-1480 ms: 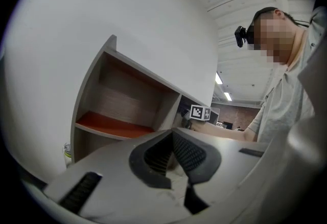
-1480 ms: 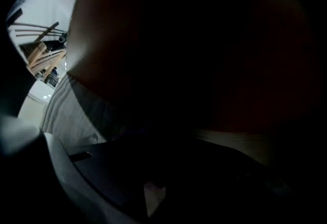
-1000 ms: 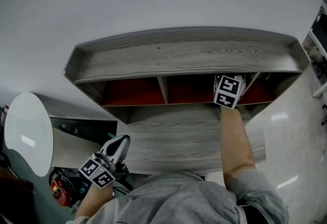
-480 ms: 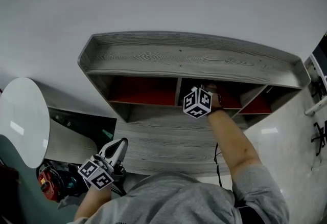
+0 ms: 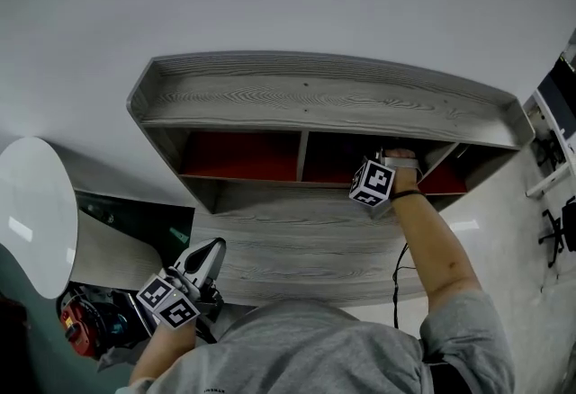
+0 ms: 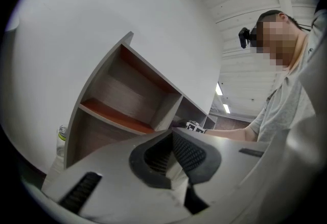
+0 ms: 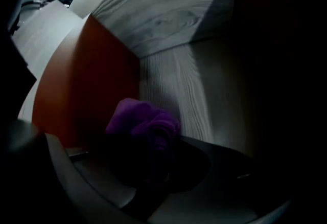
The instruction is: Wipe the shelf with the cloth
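Note:
The grey wood shelf has red-backed compartments under its top board. My right gripper reaches into the middle compartment, its marker cube at the opening and its tips hidden in the dark. In the right gripper view the gripper is shut on a bunched purple cloth, which lies against the grey wood-grain surface beside a red panel. My left gripper hangs low at the left, apart from the shelf, and is shut with nothing between its pads.
A round white tabletop stands at the left, with red gear below it. A black cable hangs by the right forearm. A bottle stands beside the shelf's side wall. The lower shelf board juts toward me.
The right gripper with the cloth slid left inside the middle compartment, then back toward the right. The left gripper has stayed put.

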Demonstrator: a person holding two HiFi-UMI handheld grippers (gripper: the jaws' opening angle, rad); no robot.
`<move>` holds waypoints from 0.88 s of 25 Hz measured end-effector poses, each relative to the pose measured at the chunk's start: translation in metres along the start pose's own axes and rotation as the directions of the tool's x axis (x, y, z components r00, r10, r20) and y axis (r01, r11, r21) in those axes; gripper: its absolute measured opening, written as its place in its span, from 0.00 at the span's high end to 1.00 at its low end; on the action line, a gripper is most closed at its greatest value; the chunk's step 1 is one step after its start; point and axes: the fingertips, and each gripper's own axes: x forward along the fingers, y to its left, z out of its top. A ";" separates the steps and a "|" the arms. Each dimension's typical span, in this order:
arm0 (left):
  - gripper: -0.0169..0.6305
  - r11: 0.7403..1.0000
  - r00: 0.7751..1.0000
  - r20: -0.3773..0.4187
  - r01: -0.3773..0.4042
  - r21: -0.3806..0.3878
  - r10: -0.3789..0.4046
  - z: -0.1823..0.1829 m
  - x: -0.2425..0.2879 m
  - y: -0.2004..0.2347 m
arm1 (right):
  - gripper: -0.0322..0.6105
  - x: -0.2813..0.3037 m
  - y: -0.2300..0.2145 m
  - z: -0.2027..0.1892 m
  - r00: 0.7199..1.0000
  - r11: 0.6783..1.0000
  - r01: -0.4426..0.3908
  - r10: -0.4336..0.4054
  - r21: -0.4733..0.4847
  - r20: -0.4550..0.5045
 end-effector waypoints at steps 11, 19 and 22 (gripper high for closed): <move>0.94 0.998 0.997 0.063 0.047 0.032 -0.049 0.005 0.023 -0.023 | 0.85 -0.012 -0.012 -0.075 0.931 0.978 -0.136 0.071 -0.159 -0.358; 0.94 0.987 0.984 0.086 0.155 0.048 -0.159 0.010 0.031 -0.008 | 0.85 -0.065 -0.067 -0.068 0.941 0.978 0.193 -0.207 -0.077 -0.267; 0.94 0.968 0.968 0.016 0.248 0.025 -0.249 0.014 0.025 0.011 | 0.85 -0.082 -0.084 -0.070 0.887 0.941 0.337 -0.331 -0.040 -0.321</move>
